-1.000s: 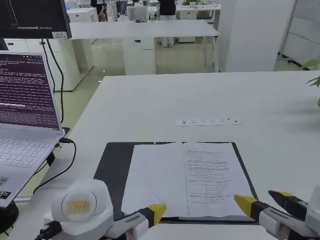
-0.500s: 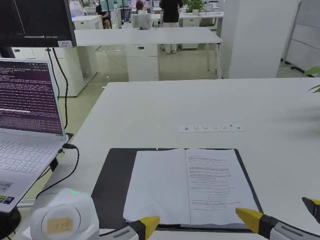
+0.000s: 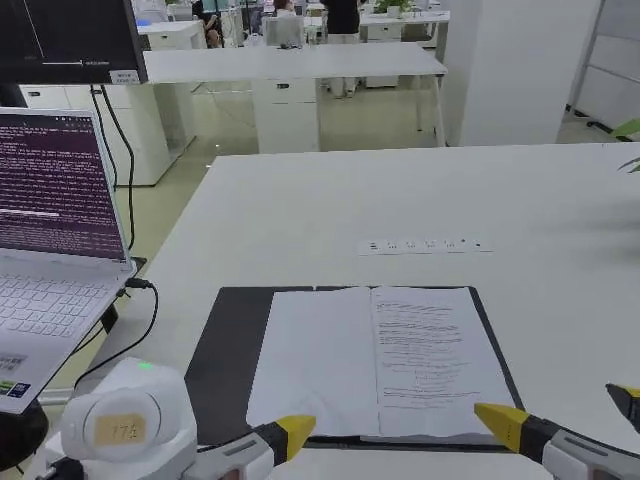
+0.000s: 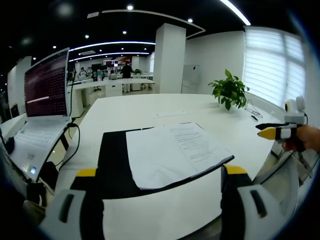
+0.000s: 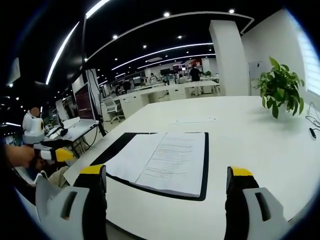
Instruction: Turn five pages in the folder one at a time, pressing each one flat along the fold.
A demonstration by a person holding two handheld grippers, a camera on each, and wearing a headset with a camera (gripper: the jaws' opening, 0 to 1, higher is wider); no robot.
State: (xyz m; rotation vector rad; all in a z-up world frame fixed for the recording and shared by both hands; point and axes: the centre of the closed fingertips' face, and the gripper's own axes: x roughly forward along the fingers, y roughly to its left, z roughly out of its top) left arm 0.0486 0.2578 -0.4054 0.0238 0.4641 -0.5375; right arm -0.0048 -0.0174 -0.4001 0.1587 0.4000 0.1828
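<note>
The folder (image 3: pixel 228 345) lies open and flat on the desk (image 3: pixel 400 190), near its front edge and just ahead of both grippers. The left gripper (image 4: pixel 160 171) and right gripper (image 5: pixel 167 170) are spread wide and hold nothing. To turn cleanly, the right gripper should probably nip only the top printed page (image 3: pixel 430 355) at its free lower corner, carry it across, then press it down along the fold (image 3: pixel 374 360).
</note>
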